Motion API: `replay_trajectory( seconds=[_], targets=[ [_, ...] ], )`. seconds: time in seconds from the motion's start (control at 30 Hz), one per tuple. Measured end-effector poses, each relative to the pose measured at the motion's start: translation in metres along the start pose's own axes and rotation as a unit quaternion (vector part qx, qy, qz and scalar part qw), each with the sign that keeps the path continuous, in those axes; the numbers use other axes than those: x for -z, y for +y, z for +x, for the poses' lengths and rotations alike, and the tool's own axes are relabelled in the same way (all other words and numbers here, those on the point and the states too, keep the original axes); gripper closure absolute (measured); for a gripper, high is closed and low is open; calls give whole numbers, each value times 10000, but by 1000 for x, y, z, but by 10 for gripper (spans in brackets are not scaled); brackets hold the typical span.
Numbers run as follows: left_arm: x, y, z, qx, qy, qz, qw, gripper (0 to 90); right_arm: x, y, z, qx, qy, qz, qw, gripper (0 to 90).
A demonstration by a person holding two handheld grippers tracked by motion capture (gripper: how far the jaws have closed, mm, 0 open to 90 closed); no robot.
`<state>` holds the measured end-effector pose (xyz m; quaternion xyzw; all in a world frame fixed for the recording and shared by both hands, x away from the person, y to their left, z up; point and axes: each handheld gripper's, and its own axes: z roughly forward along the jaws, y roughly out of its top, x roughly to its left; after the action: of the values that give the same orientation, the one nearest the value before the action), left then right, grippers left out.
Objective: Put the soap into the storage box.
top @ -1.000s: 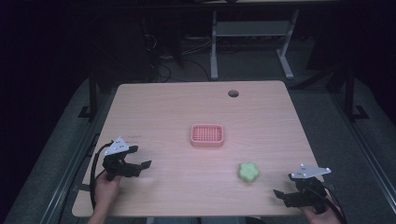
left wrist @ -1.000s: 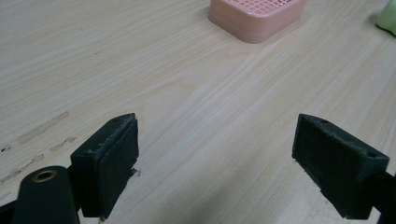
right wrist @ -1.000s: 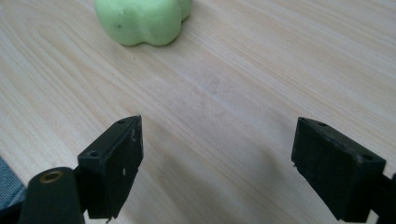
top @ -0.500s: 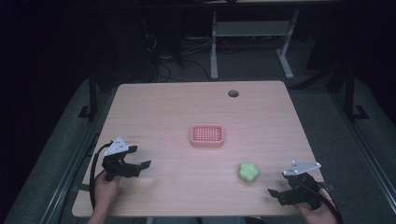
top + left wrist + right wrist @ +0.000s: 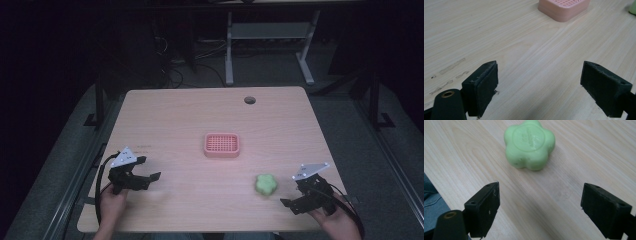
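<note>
Soap [image 5: 529, 144] seen just ahead of right gripper [image 5: 540, 210], jaws apart, empty; left gripper [image 5: 540, 87] also apart, farther from soap.

A pale wooden table [image 5: 175, 120] is seen under dim light, with a round cable hole [image 5: 249, 100] cut near its far edge — toward the far right corner. Faint scuff marks [image 5: 451, 66] are visible on the surface near the left edge. Beyond the far edge, a white desk frame [image 5: 270, 45] and loose cables [image 5: 172, 75] are set on the dark floor.
</note>
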<state>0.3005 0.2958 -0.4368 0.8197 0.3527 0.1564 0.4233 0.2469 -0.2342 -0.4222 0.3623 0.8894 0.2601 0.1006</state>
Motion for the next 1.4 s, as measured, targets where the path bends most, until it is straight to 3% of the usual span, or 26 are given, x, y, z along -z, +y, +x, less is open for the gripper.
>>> replay_trajectory(
  seconds=[0.7, 1.4],
  targets=[
    [5, -3, 1, 124, -11, -106, 9999, 144, -17, 49, 8, 321, 159, 616, 9975, 154],
    [5, -3, 2, 105, 3, -146, 9998, 144, -42, 77, 9, 532, 173, 1055, 9928, 155]
  ],
)
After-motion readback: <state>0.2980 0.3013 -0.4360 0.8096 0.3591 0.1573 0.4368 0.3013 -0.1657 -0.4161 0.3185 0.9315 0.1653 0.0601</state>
